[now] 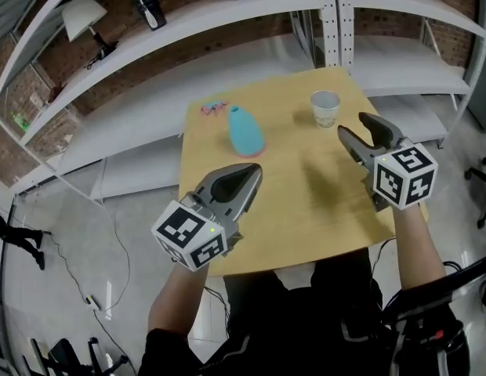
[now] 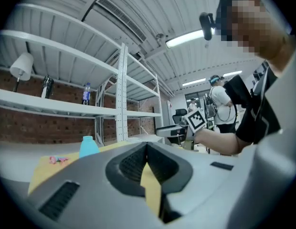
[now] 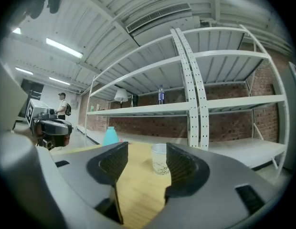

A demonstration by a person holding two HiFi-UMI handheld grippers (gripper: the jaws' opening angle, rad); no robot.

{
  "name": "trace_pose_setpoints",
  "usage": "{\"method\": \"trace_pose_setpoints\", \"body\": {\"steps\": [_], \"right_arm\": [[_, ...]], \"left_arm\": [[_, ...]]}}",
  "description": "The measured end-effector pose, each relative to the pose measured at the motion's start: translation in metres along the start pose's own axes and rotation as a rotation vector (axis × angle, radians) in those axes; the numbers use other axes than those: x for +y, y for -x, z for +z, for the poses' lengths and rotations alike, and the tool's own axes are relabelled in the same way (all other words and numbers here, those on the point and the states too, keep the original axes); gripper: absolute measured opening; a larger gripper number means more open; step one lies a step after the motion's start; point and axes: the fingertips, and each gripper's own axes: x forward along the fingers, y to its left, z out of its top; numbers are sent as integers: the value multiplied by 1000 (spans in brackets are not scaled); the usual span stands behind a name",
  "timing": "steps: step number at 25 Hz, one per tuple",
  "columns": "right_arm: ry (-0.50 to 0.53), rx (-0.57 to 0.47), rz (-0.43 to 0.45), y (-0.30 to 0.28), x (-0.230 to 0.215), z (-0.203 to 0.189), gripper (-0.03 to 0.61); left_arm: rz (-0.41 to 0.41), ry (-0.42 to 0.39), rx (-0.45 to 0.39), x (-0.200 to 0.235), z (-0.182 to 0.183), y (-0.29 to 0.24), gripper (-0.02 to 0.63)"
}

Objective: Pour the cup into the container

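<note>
Both forearms reach forward from the near edge of the table [image 1: 306, 202], and each hand holds its gripper about level, pointing to the far edge; the left gripper [image 1: 247, 175] is above the near left corner, and its jaws are pressed together with nothing between them; the right gripper [image 1: 353, 125] is above the right edge, further forward than the left one, and its jaws stand wide apart; in the right gripper view the cup [image 1: 325, 108] appears in the gap between the jaws, but it stands beyond the tips and the jaws do not touch it.

On the table there is one cup, one blue container [image 1: 245, 130] and one small pink thing [image 1: 213, 110]; the cup stands upright near the far right corner; the container stands near the far left corner, well apart from the cup; the pink thing lies just beside the container, closer to the far edge.
</note>
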Motion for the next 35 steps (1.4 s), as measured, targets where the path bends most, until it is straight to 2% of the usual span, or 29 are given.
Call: {"method": "trace_pose_setpoints", "body": {"steps": [4, 8, 11, 25, 29, 35], "right_arm": [[-17, 51, 19, -36, -10, -12, 262], [-44, 125, 19, -64, -22, -33, 305], [-90, 161, 25, -78, -30, -47, 319], [-89, 233, 31, -123, -42, -67, 328], [-97, 243, 22, -128, -41, -70, 327], [-95, 238, 8, -131, -44, -68, 308]], "left_arm": [[-31, 32, -18, 23, -7, -12, 2], [-64, 41, -2, 36, -22, -26, 2], [-78, 78, 10, 41, -38, -32, 2], [-114, 153, 46, 43, -67, -43, 2], [-134, 108, 59, 36, -69, -43, 2], [-141, 102, 51, 36, -68, -44, 2]]}}
